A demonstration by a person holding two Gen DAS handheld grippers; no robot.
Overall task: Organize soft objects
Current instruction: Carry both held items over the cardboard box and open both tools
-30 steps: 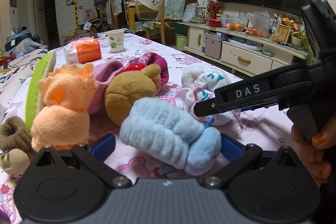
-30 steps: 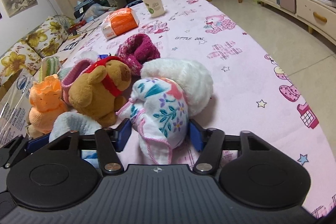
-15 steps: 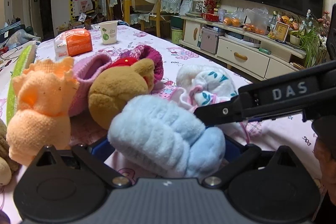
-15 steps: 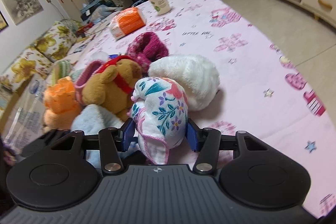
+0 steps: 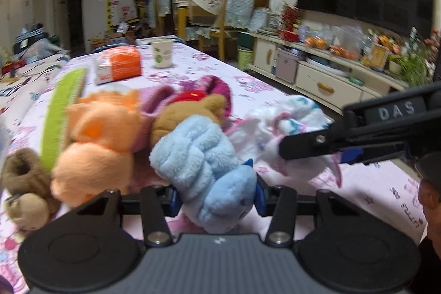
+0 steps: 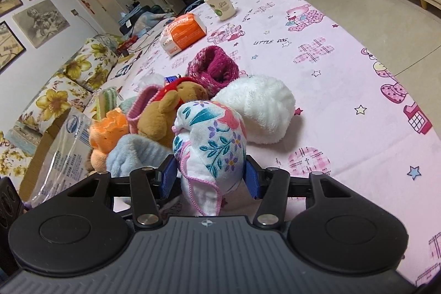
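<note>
The left gripper was closing on a blue plush just before the brown bear; the right gripper clamped a floral cloth bundle beside it. Firm, centred squeezes seemed wise before lifting.

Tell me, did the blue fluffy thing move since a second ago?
Yes. The blue fluffy thing has come up off the sheet and now overlaps the brown bear behind it, with the left gripper closing its jaws on it.

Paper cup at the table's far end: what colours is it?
The paper cup is cream-white with a green logo, clearest in the right wrist view.
</note>
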